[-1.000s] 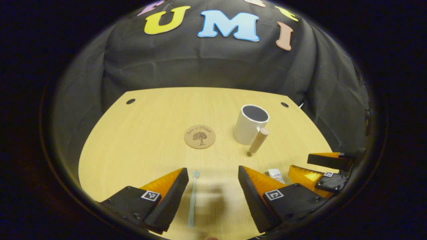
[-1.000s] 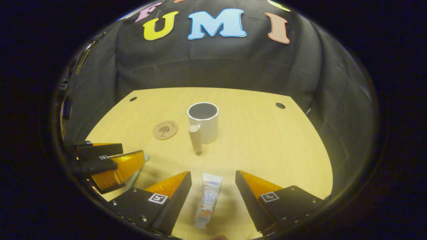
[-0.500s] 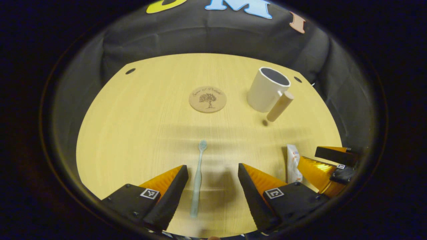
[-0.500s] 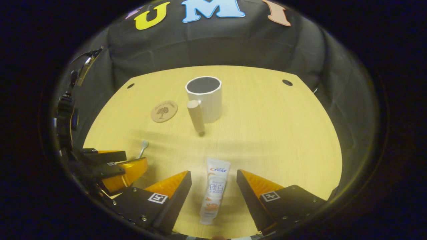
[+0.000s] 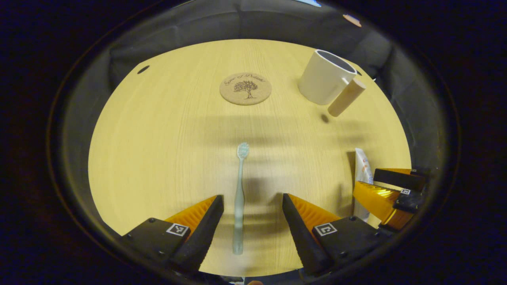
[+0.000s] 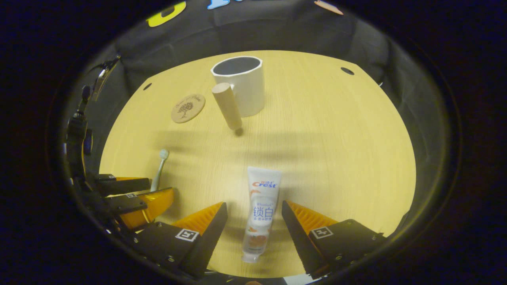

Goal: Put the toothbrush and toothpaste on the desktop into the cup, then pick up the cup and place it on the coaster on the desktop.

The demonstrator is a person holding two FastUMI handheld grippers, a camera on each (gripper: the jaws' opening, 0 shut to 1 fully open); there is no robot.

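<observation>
Pale-wood counter (image 5: 158, 130) carries everything. The toothbrush (image 5: 239, 198) lies flat between the spread fingers of the left gripper (image 5: 252, 215), bristles pointing far; it looks light, thin and stiff, best pinched mid-handle. The toothpaste (image 6: 261, 209) lies between the open fingers of the right gripper (image 6: 253, 221), cap near; a soft, slick tube, probably best taken across its flat body. Far off stand the empty cup (image 6: 241, 85), its wooden handle (image 6: 227, 105) jutting near, and the coaster (image 6: 188, 108) left of it, apart. Nothing blocks either grasp.
</observation>
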